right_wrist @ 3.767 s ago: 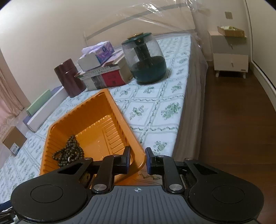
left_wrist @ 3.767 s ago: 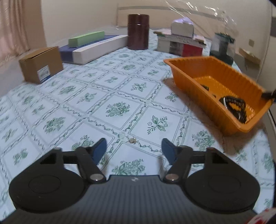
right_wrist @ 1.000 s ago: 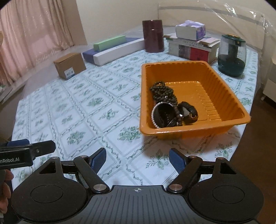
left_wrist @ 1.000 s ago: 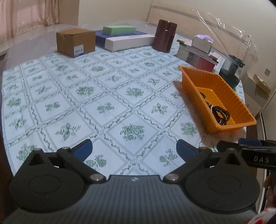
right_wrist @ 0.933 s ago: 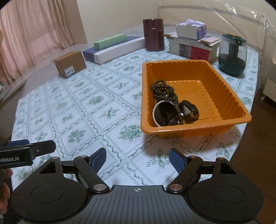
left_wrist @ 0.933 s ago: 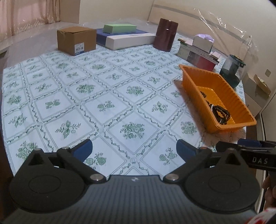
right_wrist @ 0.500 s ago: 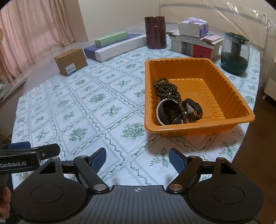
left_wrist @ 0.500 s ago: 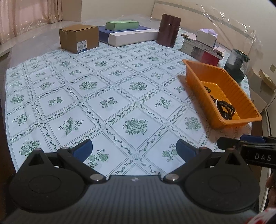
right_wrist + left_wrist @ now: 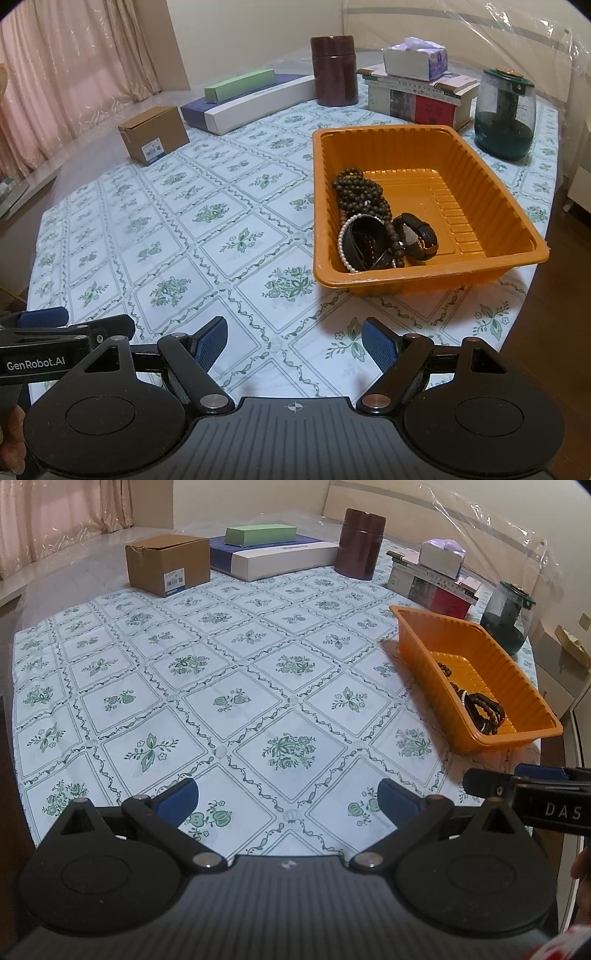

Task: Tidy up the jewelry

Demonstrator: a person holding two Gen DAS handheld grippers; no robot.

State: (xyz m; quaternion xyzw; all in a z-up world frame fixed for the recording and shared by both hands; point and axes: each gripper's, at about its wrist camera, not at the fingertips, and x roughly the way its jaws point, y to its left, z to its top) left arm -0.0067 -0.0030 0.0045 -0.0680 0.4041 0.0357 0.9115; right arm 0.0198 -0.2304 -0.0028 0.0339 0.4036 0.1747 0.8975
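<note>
An orange tray stands on the right of the patterned tablecloth; it also shows in the left wrist view. In it lie a dark bead necklace, a white pearl bracelet and dark bangles; the beads also show in the left wrist view. My left gripper is open and empty above the near table edge. My right gripper is open and empty, short of the tray's near wall. Each gripper shows at the other view's edge.
At the back stand a cardboard box, a green box on flat blue and white boxes, a dark brown canister, a tissue box on stacked books and a dark green glass jar. The table edge and the floor lie to the right.
Both grippers have drawn back and risen from the table, so more of it shows. Earlier the right gripper was nearly shut at the tray rim; it is open now.
</note>
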